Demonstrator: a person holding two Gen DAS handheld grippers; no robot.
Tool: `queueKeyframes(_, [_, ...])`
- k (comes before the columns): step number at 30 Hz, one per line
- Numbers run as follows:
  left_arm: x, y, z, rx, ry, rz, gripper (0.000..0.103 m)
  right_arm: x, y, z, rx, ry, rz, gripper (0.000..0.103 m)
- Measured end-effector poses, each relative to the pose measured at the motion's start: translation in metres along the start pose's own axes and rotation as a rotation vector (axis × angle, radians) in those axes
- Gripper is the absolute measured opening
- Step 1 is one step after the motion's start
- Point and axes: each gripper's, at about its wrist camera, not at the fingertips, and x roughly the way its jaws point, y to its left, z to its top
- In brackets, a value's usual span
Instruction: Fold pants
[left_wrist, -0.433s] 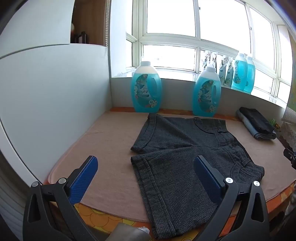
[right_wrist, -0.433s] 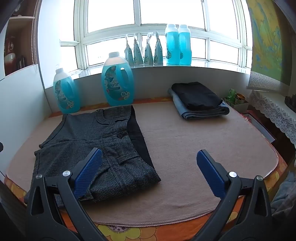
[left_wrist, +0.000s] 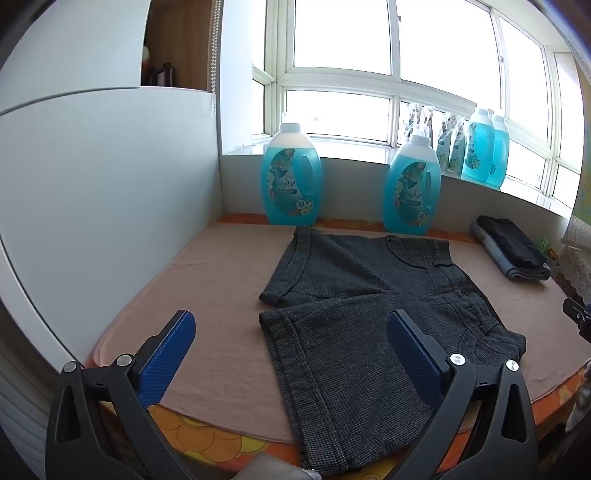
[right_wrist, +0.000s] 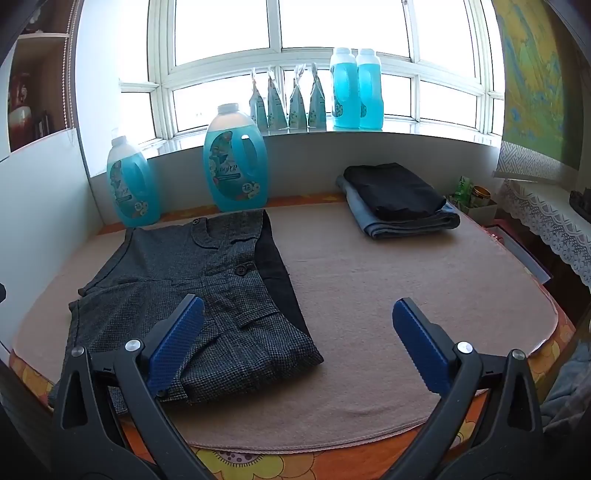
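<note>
Jaws spread wide on left gripper (left_wrist: 291, 347) and right gripper (right_wrist: 297, 326), holding nothing; best pinching shorts (left_wrist: 369, 314) near tabletop (right_wrist: 388, 295) front edge, lifting evenly.

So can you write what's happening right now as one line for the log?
stage: before first grasp | left gripper: jaws open, empty | right gripper: jaws open, empty | grey shorts: flat on mat, unfolded | folded clothes: stacked beyond

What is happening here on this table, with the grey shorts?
A person holds two tongs above a table to fold clothes. The grey shorts lie spread flat, unfolded. The left tongs and right tongs are both open and hold nothing. A folded pile sits at the back.
</note>
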Motion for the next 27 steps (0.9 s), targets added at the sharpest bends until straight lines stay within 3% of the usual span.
queueKeyframes(27, [-0.0039,-0.0072,-0.0004,0.01,-0.007,-0.001,0.103,-0.0001,0.0035,-0.0003,0.001,-0.003,-0.001,0.103])
